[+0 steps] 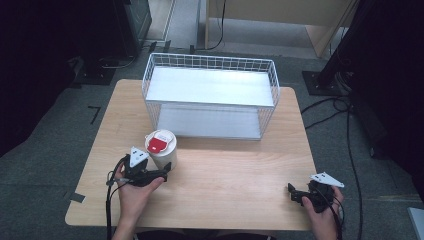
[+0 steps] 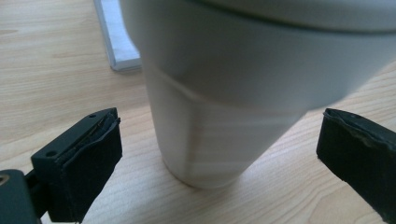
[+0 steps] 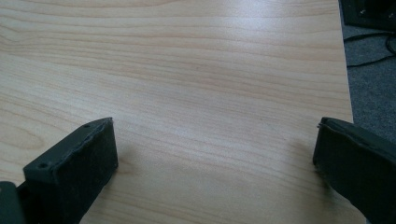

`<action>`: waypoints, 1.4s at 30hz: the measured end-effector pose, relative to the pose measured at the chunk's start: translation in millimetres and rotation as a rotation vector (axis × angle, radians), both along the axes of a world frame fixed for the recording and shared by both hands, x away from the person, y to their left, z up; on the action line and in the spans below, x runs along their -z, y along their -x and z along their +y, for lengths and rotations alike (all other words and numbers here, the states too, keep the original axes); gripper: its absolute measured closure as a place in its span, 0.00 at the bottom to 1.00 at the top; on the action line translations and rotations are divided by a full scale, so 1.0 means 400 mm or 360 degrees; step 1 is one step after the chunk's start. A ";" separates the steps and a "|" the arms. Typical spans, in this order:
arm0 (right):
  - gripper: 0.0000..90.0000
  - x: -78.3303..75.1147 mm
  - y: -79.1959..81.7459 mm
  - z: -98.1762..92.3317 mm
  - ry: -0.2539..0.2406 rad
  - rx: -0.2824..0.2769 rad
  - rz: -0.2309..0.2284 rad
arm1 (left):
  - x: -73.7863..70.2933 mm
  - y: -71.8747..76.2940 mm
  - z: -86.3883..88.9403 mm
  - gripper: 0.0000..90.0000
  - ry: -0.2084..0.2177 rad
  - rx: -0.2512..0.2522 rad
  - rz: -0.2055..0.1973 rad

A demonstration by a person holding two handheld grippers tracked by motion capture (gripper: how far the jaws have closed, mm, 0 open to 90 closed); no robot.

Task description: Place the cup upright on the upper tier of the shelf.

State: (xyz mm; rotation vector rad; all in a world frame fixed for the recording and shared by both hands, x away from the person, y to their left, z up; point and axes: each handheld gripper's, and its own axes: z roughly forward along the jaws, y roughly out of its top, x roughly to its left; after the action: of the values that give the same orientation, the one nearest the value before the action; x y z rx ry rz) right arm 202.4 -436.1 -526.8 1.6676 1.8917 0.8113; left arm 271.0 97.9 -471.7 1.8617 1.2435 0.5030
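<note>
A white cup with a white lid and a red label on top stands upright on the wooden table, left of centre. My left gripper is at the cup's near side, held by a hand. In the left gripper view the cup stands between the two black jaws, with a gap on each side, and the left gripper is open. My right gripper rests low near the table's front right corner, jaws pointing left. It is open over bare wood, and the right gripper has nothing between its jaws.
A white two-level wire rack stands at the back middle of the table, just behind the cup; its lower shelf edge lies close behind it. Cables and dark stands lie on the grey floor to the right.
</note>
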 end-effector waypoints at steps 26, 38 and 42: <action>0.00 0.000 0.000 0.000 -0.0001 -0.0001 -0.0001 | -0.019 -0.032 -0.047 0.08 0.0033 -0.0072 -0.0082; 0.00 0.000 0.000 0.000 -0.0001 -0.0001 0.0000 | -0.022 -0.034 -0.055 0.07 -0.0014 -0.0076 -0.0119; 0.00 0.000 0.000 0.000 -0.0001 -0.0001 0.0000 | -0.015 -0.041 -0.060 0.06 -0.0009 -0.0083 -0.0103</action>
State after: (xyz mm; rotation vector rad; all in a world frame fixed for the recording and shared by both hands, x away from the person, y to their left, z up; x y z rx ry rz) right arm 202.4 -436.2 -526.8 1.6676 1.8919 0.8126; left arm 287.3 73.9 -465.8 1.8074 1.2514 0.5909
